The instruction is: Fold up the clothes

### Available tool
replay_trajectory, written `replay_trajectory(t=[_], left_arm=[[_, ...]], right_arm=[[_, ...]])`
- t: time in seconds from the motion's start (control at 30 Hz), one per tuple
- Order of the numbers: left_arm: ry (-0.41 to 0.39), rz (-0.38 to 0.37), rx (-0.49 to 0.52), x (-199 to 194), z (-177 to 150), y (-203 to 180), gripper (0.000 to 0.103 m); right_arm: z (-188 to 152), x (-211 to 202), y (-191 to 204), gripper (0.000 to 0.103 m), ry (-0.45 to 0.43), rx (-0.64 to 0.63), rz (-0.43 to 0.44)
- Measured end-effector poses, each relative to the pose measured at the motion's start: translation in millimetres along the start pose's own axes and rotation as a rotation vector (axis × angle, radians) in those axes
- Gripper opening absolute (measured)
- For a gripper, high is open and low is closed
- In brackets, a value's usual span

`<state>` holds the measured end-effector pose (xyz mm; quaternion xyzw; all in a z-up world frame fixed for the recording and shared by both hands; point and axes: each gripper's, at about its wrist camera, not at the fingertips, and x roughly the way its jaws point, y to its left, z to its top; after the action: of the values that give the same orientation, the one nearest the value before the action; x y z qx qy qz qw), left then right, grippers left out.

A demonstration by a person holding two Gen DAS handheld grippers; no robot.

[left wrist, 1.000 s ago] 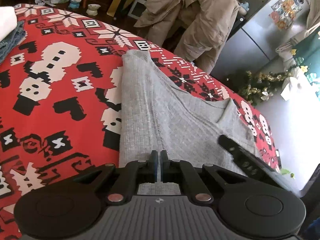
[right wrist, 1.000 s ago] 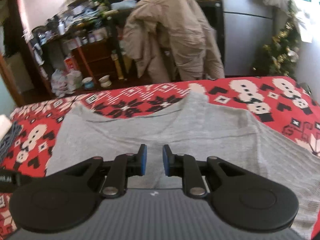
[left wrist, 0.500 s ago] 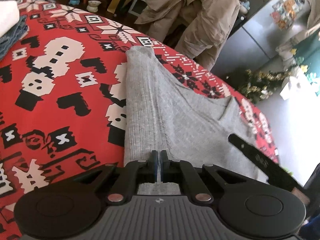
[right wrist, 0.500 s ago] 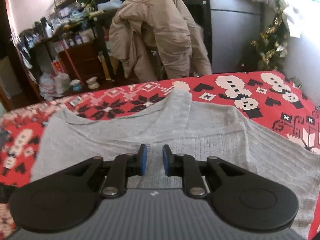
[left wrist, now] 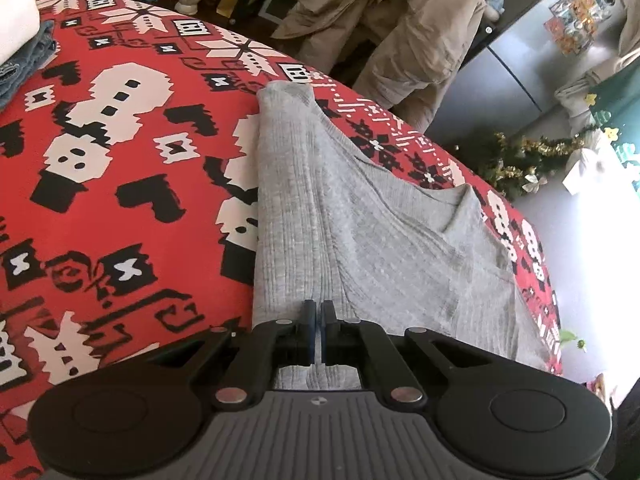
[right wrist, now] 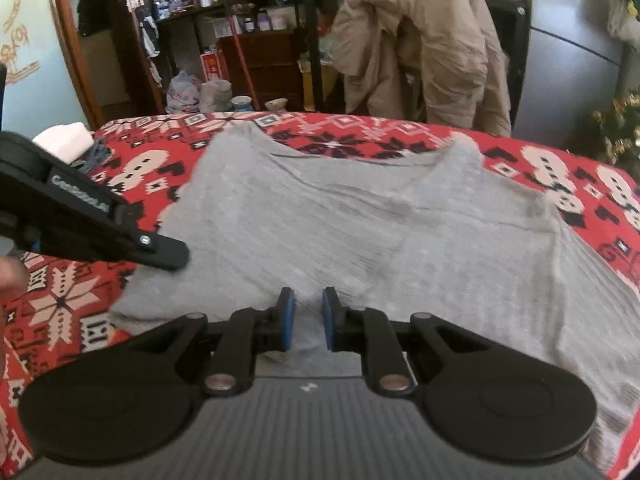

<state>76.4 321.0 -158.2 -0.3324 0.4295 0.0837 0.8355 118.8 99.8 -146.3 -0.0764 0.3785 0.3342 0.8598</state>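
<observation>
swinging round since a moment ago, the right gripper (right wrist: 307, 317) now faces more to the left of the room, so a doorway and a white folded pile (right wrist: 64, 142) have come into its view, and the left gripper (right wrist: 166, 251) now shows as a black arm reaching in from the left. the left wrist view has hardly changed: same pinch, same spot, though the right gripper's finger that crossed its lower right corner has gone from sight.

the left gripper (left wrist: 319, 328) sits low over the near edge of the grey ribbed top (left wrist: 360, 248), pointing along its folded left side. its blue pads are pressed together with a ridge of the fabric caught between them. a blurred bit of the person's hand (right wrist: 10, 276) shows behind it at the frame's left edge.

the right gripper hovers at the near hem with its pads a small gap apart, nothing between them; whether they touch the cloth i can't tell.

the grey top (right wrist: 360, 232) lies spread on the red patterned blanket (left wrist: 100, 160), neckline at the far side.
</observation>
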Motion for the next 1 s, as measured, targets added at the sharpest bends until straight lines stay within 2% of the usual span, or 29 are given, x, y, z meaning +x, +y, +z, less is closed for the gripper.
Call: replay_trajectory(t=[0.13,0.2,0.3,0.37,0.53,0.63,0.7,0.83,1.0], left_arm=[[-0.001,-0.008,-0.006,-2,-1,0,0.003],[-0.005,-0.03,-0.009,-5,-1,-2,0.002],[-0.012,-0.059,0.002,-9,-3,-6,0.002],[-0.007,-0.049,0.025,-8,-5,-10,0.003],[0.023,0.006,0.053,2,-7,-7,0.001],[0.024,-0.012,0.046,-1,-5,-4,0.001],[0.027,-0.035,0.028,-2,-4,-2,0.001],[0.035,-0.089,-0.015,-4,-2,1,0.001],[0.004,-0.084,-0.014,-9,-1,4,0.001]], right_arm=[[-6,-9,-9,0.018,0.0,-0.001,-0.039],[-7,-19,-8,0.018,-0.03,0.01,-0.007],[-9,-20,-2,0.015,-0.027,0.004,-0.005],[-11,-20,2,0.01,-0.025,0.0,-0.004],[-15,-22,13,0.009,-0.019,-0.01,-0.001],[-17,-23,19,0.006,-0.016,-0.015,0.001],[-19,-23,23,0.01,-0.013,-0.019,0.003],[-15,-25,31,0.01,-0.04,-0.017,0.019],[2,-14,33,0.01,-0.072,0.029,0.041]])
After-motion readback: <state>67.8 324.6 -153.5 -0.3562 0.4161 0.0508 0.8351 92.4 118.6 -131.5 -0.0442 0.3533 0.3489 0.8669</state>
